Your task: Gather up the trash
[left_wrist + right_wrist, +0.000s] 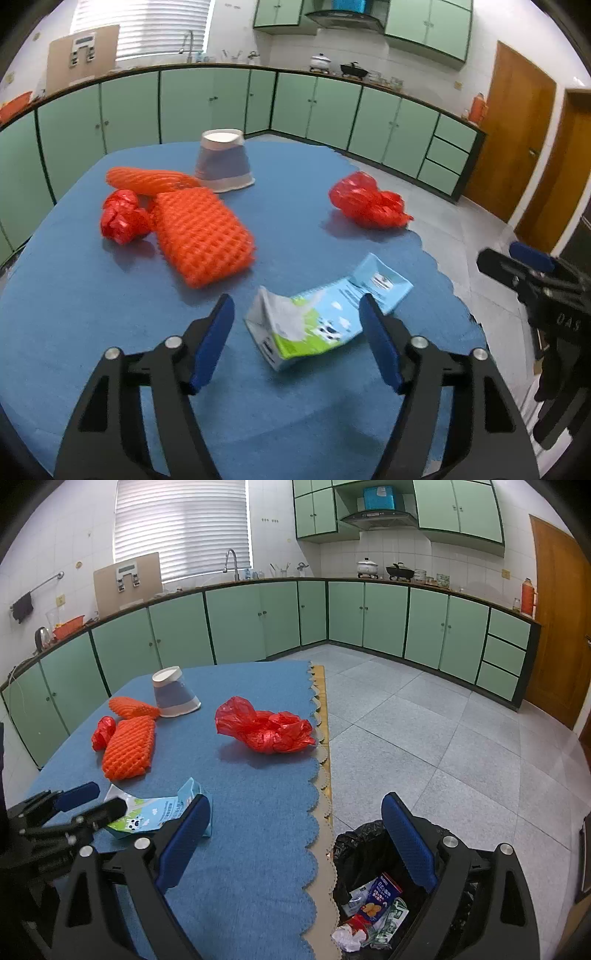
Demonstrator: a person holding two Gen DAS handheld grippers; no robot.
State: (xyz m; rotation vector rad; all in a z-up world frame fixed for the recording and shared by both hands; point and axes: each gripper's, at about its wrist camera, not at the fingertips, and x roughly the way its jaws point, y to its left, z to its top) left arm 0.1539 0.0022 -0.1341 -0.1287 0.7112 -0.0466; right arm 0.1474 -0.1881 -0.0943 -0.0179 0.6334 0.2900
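Left tool [297,323] agape | milk carton [325,317] flattened, creased, blue-green

Matt blue felt-like cloth [92,295] covering table; glossy crinkled red plastic bag [266,731] catching light; orange foam netting [203,240] showing rough mesh; flattened carton [325,317] showing smooth printed paper.

A flattened carton [325,317] lay on the table [110,332] near its front edge. Behind it, toward the left edge, two foam nets [205,240] and a crumpled bag [122,218] touched; an upturned cup [224,160] stood behind them. Another bag [264,729] lay at the right edge, and a bin [365,853] stood below it.
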